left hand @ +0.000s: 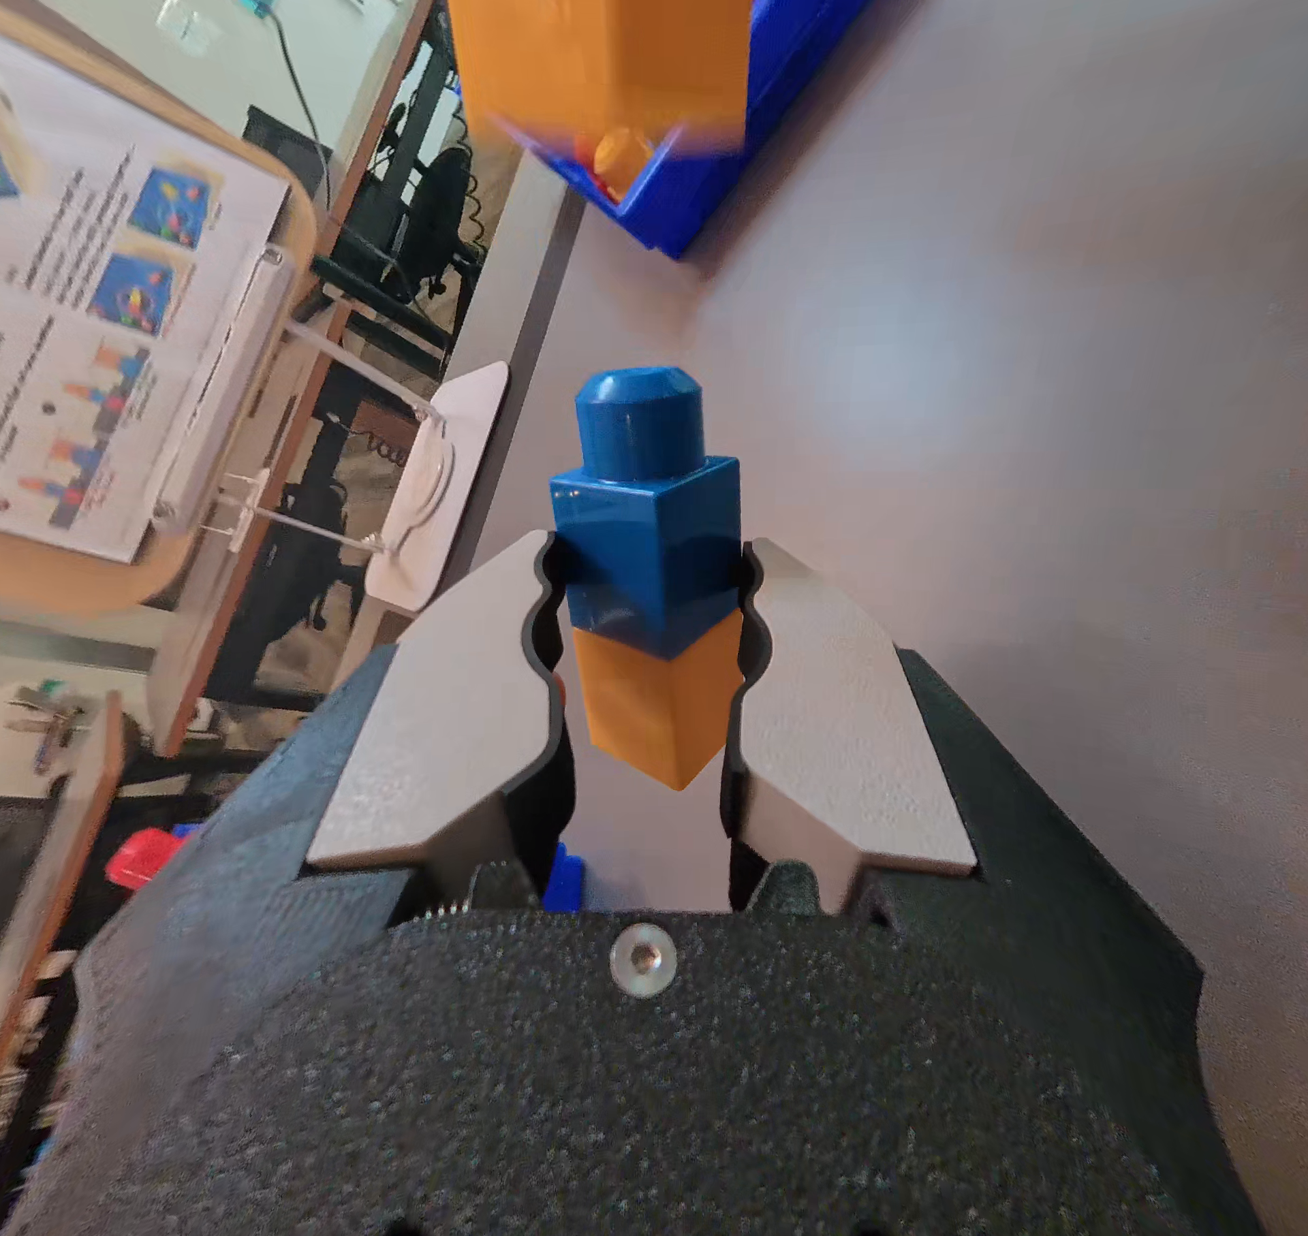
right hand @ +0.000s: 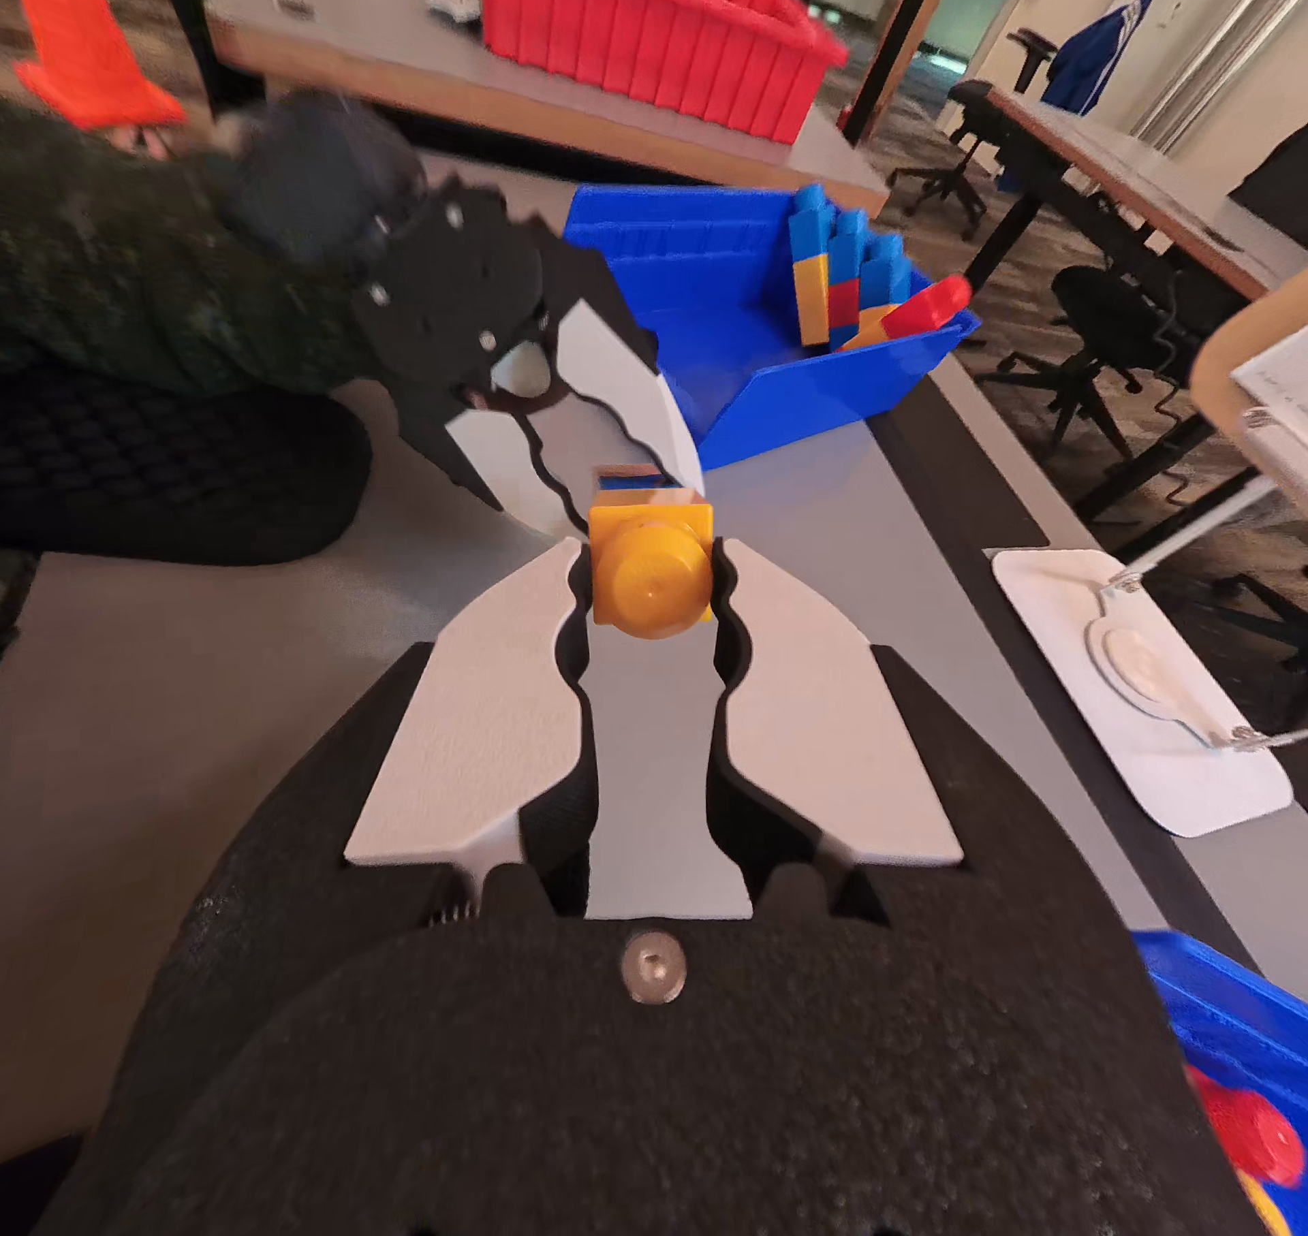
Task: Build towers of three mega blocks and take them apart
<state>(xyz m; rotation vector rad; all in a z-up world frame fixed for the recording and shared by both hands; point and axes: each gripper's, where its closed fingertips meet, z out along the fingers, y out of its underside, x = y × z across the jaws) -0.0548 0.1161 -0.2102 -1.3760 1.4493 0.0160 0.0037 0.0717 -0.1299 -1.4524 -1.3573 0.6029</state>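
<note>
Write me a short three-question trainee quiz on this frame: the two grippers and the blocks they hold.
1. True or false: the left gripper is shut on a two-block stack.
2. Which colour is the block held by the right gripper? A red, B orange, C green.
3. Fill in: in the left wrist view the blue block sits on an ___ block.

Key: 1 true. 2 B. 3 orange.
</note>
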